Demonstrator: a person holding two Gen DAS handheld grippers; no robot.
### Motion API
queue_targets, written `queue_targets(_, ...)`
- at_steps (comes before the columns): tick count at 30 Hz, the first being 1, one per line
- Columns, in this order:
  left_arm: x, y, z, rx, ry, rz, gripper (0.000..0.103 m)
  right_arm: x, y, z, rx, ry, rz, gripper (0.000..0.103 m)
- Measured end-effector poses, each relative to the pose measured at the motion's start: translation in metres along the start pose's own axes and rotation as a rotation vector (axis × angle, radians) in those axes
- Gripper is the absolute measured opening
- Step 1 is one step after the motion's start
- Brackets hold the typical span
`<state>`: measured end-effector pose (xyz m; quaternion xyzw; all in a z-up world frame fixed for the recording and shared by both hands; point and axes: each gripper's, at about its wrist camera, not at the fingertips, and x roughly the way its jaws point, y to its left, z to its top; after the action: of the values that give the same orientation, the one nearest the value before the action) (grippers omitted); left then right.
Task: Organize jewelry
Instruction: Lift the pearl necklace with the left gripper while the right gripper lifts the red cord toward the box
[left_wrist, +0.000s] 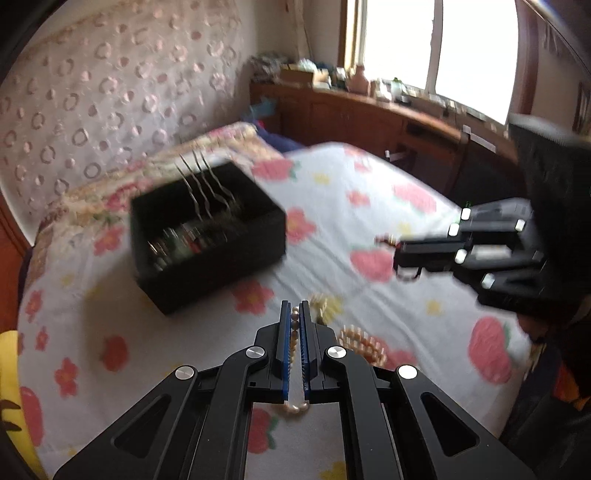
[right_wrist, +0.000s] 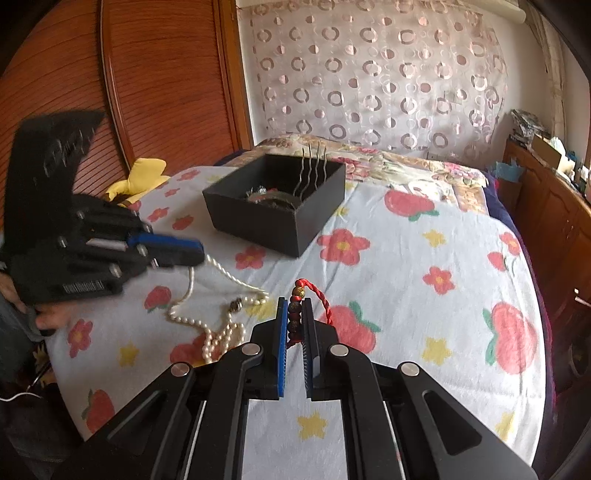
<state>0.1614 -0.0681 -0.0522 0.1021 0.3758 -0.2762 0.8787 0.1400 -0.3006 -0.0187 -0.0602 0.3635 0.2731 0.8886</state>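
Observation:
A black open box (left_wrist: 207, 236) (right_wrist: 275, 205) with wavy metal prongs and some jewelry inside sits on the flowered bed sheet. My left gripper (left_wrist: 294, 314) (right_wrist: 195, 251) is shut on a pearl necklace (left_wrist: 294, 326) whose strand (right_wrist: 218, 325) trails down onto the sheet in loops. My right gripper (right_wrist: 295, 306) (left_wrist: 400, 258) is shut on a red cord bracelet (right_wrist: 299, 306) with dark and gold beads, held above the sheet to the right of the pearls. More pearl loops (left_wrist: 364, 341) lie right of the left gripper.
The bed sheet (right_wrist: 424, 295) has strawberry and flower prints. A folded floral quilt (right_wrist: 388, 162) lies behind the box. A wooden sill (left_wrist: 369, 110) with clutter runs under the window. A wooden wardrobe (right_wrist: 166, 85) and a yellow cloth (right_wrist: 144, 177) stand on the left.

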Motion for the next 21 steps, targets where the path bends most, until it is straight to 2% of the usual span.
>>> queue_targets(8, -0.045, 0.016, 0.044, -0.04, -0.15, 0.049, 0.004, -0.01, 0.007, 0.031, -0.056, -0.061, 0.001, 0.008)
queue_targets(21, -0.094, 0.035, 0.115, -0.046, -0.323, 0.082, 0.004, -0.013, 0.015, 0.091, -0.128, -0.15, 0.026, 0.008)
